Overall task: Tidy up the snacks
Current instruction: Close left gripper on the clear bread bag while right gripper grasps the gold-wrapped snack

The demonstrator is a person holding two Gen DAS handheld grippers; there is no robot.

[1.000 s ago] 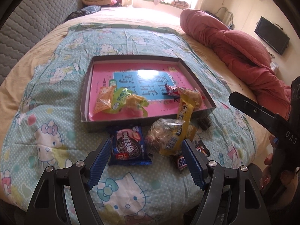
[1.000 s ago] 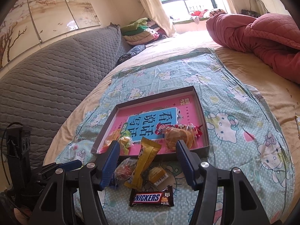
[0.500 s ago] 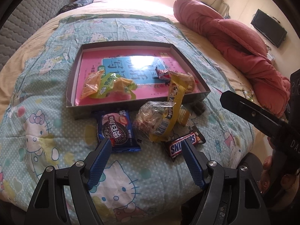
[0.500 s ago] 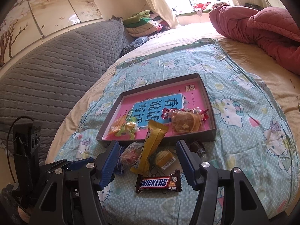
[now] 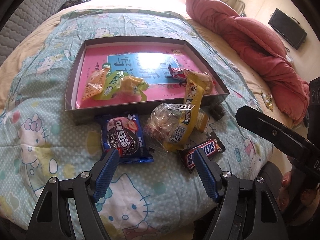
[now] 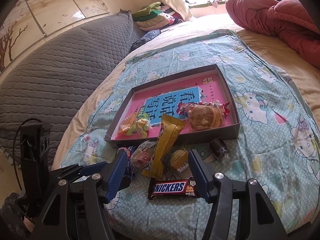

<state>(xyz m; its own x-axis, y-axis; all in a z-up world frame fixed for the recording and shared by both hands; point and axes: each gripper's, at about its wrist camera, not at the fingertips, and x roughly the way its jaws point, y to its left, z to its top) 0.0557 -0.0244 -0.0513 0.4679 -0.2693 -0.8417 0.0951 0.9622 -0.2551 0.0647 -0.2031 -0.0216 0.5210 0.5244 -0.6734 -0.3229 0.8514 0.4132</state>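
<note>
A dark shallow tray (image 5: 120, 110) with a pink floor lies on the cartoon-cat sheet and holds several wrapped snacks, among them a green packet (image 5: 122, 86) and a bagged cookie (image 6: 204, 116). A yellow bar (image 5: 192, 108) leans over its front wall onto a clear bag (image 5: 162, 124). In front lie an Oreo pack (image 5: 124, 138), a Snickers bar (image 6: 172, 188) and a small dark candy (image 6: 219, 149). My left gripper (image 5: 155, 154) hovers open just short of the Oreo pack. The right gripper (image 6: 157, 156) is open too, above the Snickers bar, holding nothing.
A red quilt (image 5: 260, 46) is bunched along the right of the bed, with one stray snack (image 5: 267, 100) beside it. A grey padded headboard (image 6: 60, 70) runs along the left. Folded clothes (image 6: 154, 16) sit at the far end. The bed's edge is just below both grippers.
Both views have tipped downward a little, so the snacks sit higher in frame and the Snickers bar shows in full. No snack has moved and the jaws stand as before.
</note>
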